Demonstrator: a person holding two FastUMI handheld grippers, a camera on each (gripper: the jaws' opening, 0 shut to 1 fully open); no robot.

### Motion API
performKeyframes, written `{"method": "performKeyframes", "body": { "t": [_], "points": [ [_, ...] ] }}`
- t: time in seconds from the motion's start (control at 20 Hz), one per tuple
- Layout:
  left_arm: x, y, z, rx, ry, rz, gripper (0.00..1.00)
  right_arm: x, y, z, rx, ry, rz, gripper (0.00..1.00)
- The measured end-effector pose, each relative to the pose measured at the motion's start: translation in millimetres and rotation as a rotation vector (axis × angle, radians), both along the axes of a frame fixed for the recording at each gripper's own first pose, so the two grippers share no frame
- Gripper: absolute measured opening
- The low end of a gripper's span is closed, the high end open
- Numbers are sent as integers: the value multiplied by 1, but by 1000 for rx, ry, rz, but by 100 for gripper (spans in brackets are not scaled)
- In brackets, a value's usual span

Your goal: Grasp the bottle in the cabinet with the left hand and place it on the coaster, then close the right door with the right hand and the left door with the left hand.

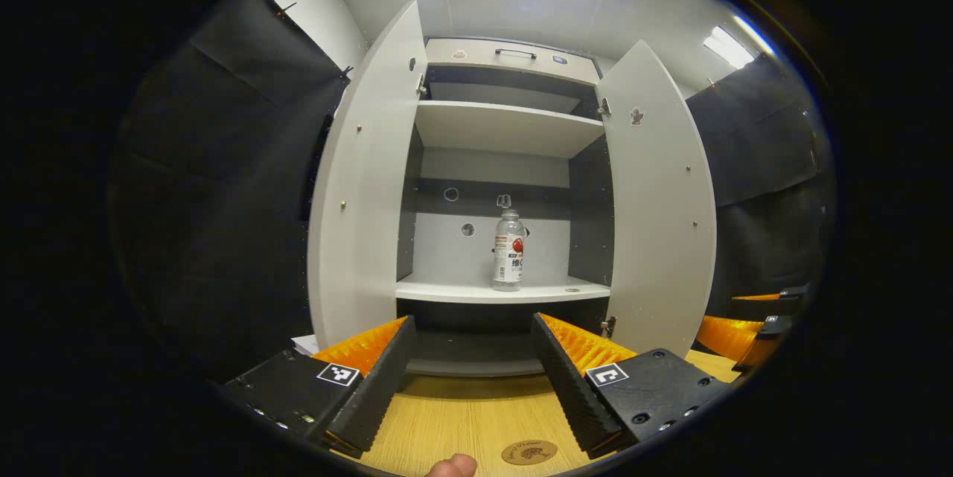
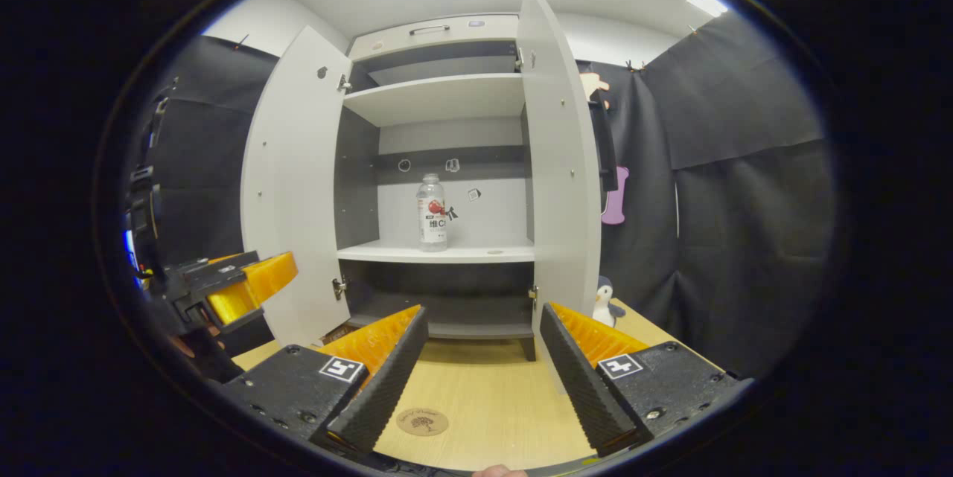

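Observation:
A clear bottle (image 1: 508,251) with a red-and-white label stands upright on the middle shelf (image 1: 476,289) of a white cabinet, and the right gripper view has the same bottle (image 2: 432,213). Both doors stand wide: the left door (image 1: 362,187) and the right door (image 1: 661,202). A round brown coaster (image 1: 528,452) lies on the wooden table near me, also the coaster (image 2: 422,422). My left gripper (image 1: 470,376) is open over the table, well short of the cabinet. My right gripper (image 2: 480,376) is open too, with the coaster just ahead of its left finger.
In the right gripper view the left gripper (image 2: 238,287) is off to the left beside the left door (image 2: 294,187). A small penguin toy (image 2: 604,302) stands on the table past the right door (image 2: 560,157). An upper shelf (image 1: 506,127) is bare. Black cloth walls both sides.

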State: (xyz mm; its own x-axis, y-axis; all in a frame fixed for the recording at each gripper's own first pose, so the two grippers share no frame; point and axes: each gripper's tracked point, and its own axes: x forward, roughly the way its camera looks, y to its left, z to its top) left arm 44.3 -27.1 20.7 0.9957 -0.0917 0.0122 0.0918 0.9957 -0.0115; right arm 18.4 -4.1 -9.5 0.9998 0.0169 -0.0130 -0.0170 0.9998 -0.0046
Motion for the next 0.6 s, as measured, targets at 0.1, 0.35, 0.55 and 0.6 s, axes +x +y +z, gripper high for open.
{"method": "performKeyframes", "body": {
  "t": [0.1,0.35,0.55,0.6],
  "points": [
    [22,-9,8,-12,-4,-27,94,-2,-2,2,-10,-5,-9,99],
    [92,-46,25,-51,0,-132,95,-7,-18,5,-12,-15,-47,99],
    [164,-64,38,-92,2,-166,95,-10,-30,8,1,-17,-83,99],
    [184,-63,39,-75,1,-147,99,-11,-32,10,3,-19,-91,99]
  ]
}}
